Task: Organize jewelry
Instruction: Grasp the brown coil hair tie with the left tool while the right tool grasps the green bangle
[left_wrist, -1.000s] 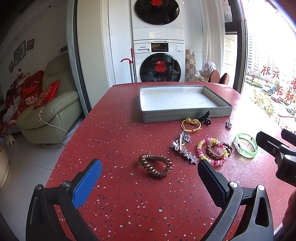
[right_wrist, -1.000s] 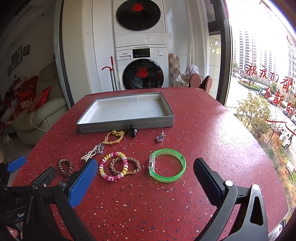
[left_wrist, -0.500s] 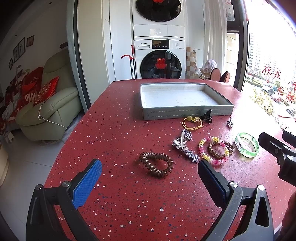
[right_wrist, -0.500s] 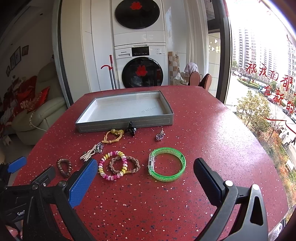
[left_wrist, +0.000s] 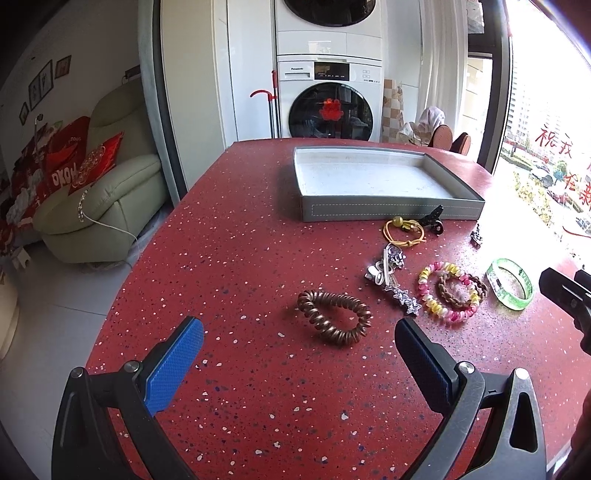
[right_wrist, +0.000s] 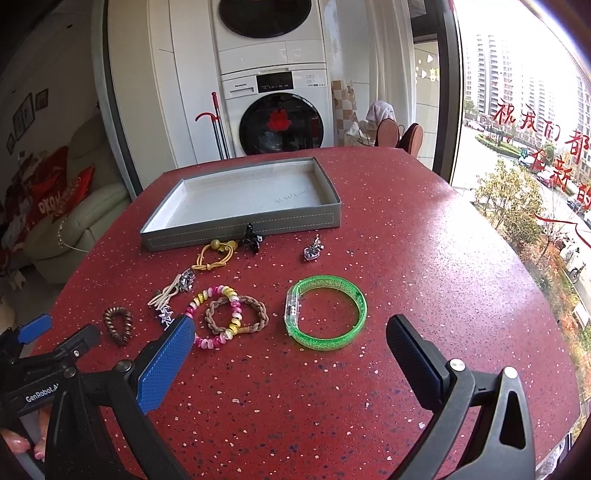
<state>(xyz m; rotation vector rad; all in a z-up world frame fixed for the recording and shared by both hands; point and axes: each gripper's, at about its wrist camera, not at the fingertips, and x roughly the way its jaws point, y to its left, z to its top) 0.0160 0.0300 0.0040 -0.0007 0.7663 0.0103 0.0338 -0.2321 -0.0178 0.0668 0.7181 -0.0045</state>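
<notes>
Jewelry loose on red counter (right_wrist: 424, 258), none yet in grey tray (right_wrist: 236, 227). Left claw (left_wrist: 299, 354) wide open, empty, near brown coil tie (left_wrist: 334, 312). Right claw (right_wrist: 290, 345) wide open, empty, near green bangle (right_wrist: 325, 312). Risks: coil tie squirming out of pinch; bangle skidding on slick counter; snagging beaded bracelet (right_wrist: 214, 317) overlapping braided one.

A home, an apartment living area. A stacked washer (left_wrist: 330, 107) and dryer (right_wrist: 268, 22) stand behind the red desk (left_wrist: 236, 236), with a pale sofa (left_wrist: 99, 206) and red cushions (left_wrist: 94, 158) to the left. The window (right_wrist: 517, 122) looks onto high-rise blocks.
</notes>
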